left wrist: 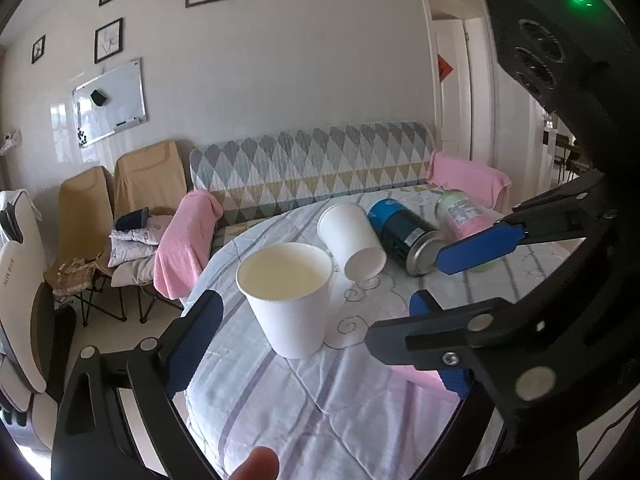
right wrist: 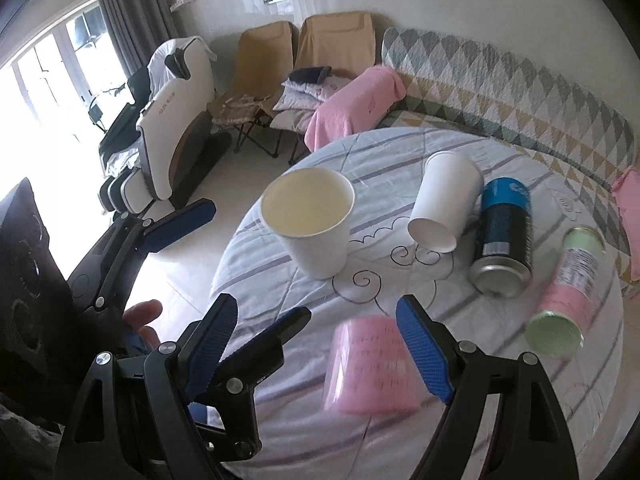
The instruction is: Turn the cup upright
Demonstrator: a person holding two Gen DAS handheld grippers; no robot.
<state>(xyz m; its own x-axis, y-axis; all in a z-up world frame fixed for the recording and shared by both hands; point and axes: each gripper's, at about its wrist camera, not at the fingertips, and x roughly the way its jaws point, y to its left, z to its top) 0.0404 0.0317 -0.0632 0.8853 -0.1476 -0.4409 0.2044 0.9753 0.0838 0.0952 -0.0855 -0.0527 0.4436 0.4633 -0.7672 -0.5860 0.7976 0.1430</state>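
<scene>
A wide white paper cup (left wrist: 289, 300) (right wrist: 311, 226) stands upright on the round table, mouth up. A taller white paper cup (left wrist: 352, 240) (right wrist: 444, 204) lies on its side behind it, base toward me. My left gripper (left wrist: 316, 320) is open and empty, its jaws standing either side of the upright cup without touching it; it also shows in the right wrist view (right wrist: 236, 264). My right gripper (right wrist: 316, 328) is open and empty, above a pink packet (right wrist: 370, 364); it also shows in the left wrist view (left wrist: 440, 280).
A blue and black can (left wrist: 404, 234) (right wrist: 504, 232) and a pink and green can (right wrist: 568, 288) (left wrist: 464, 216) lie on their sides to the right. The quilted tablecloth (left wrist: 304, 408) covers the table. A sofa (left wrist: 312, 164) and folding chairs (left wrist: 116, 200) stand beyond.
</scene>
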